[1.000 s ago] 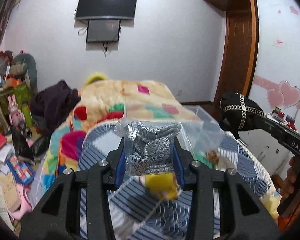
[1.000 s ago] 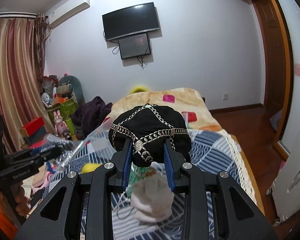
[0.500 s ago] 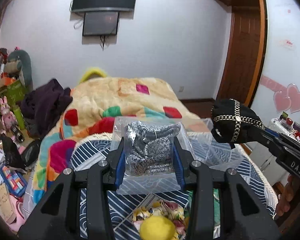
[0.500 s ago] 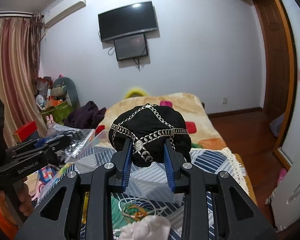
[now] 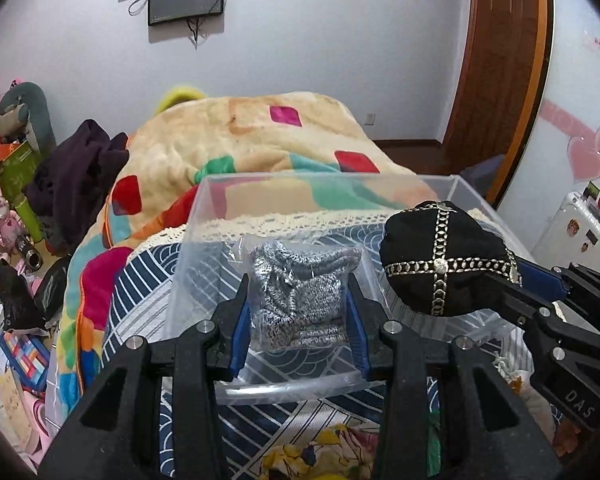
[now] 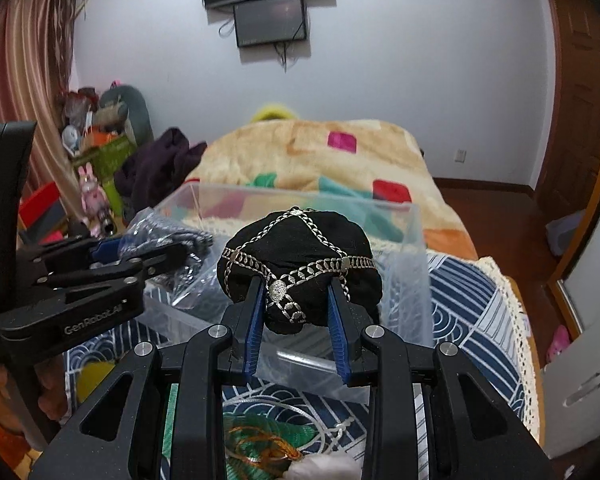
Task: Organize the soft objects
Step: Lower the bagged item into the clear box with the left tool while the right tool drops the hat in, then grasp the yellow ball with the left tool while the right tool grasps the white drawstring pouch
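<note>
My left gripper (image 5: 298,300) is shut on a clear plastic bag with a grey knit item (image 5: 300,292) and holds it over the clear plastic bin (image 5: 204,208) on the bed. The bag also shows at the left of the right wrist view (image 6: 160,236). My right gripper (image 6: 296,300) is shut on a black cap with silver chain trim (image 6: 300,256) and holds it over the bin's near right part (image 6: 412,240). The cap and right gripper show at the right of the left wrist view (image 5: 440,260).
The bin stands on a blue patterned bedspread (image 6: 472,304) before a patchwork blanket (image 5: 260,136). Loose soft items lie near me: a yellow one (image 6: 90,376), a green one with orange cord (image 6: 260,440), a white one (image 6: 324,468). Clutter fills the floor at left (image 5: 12,320).
Both grippers have moved forward and down with their loads, from in front of the bin to over it. The bin now looks much closer.
</note>
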A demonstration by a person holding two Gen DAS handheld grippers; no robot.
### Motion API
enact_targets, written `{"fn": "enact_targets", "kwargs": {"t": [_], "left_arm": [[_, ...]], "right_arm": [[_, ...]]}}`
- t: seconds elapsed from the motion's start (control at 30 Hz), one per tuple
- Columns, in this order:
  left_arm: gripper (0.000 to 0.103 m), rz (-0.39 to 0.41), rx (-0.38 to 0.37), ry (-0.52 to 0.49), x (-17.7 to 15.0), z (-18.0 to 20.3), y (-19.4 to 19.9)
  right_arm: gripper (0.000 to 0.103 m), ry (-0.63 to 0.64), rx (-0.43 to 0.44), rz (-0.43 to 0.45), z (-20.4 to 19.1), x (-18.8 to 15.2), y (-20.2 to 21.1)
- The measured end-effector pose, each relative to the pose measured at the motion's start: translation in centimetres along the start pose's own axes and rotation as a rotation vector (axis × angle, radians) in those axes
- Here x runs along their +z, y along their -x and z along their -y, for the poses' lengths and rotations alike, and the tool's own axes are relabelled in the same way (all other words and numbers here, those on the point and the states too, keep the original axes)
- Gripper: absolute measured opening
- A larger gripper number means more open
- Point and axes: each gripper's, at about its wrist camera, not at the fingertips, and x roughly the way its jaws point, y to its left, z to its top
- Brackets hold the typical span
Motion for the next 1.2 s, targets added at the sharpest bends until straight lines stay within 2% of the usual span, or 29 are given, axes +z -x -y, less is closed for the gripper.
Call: {"fn": "enact_targets", "kwargs": {"t": [0.1,0.17,0.27,0.33,0.47,0.6,0.73,0.83,0.97,1.2], "left_arm": [[0.043,-0.003,0.016,-0.008,0.0,0.1,-0.2],[0.048,-0.004,0.011,-0.011,0.0,0.2,0.0],[0.051,0.003,0.003,-0.020,-0.1,0.3,0.5],[0.052,0.016,0.006,-0.033,-0.2,0.5,1.1],[0.062,0.058,0.004,-0.039,-0.3,0.7,2.8],[0.065,0.121,-0.014,-0.025,-0.6,0.7,5.5],[0.073,0.181,-0.016,-0.020,-1.2,0.6,8.0],[0.075,0.204,-0.027,-0.012,-2.0,0.4,9.5],[0.078,0.208,-0.035,-0.013,-3.5,0.1,10.4],[0.078,0.140,-0.031,-0.017,-7.2,-0.2,9.9]], "right_arm": [[0.030,-0.006,0.008,-0.020,0.4,0.0,-0.2],[0.031,-0.010,0.012,-0.025,0.5,0.1,-0.2],[0.043,-0.012,0.013,-0.010,0.4,0.1,0.2],[0.045,-0.005,0.003,0.007,0.3,0.3,0.6],[0.047,0.000,-0.007,0.048,0.1,0.8,1.9],[0.051,-0.018,-0.011,0.098,0.6,0.8,3.9],[0.053,-0.024,-0.023,0.134,0.8,0.2,5.8],[0.061,-0.022,-0.043,0.160,0.7,-0.7,7.0],[0.063,-0.025,-0.045,0.159,0.6,-1.8,7.7],[0.068,-0.023,-0.034,0.115,0.1,-3.9,7.1]]}}
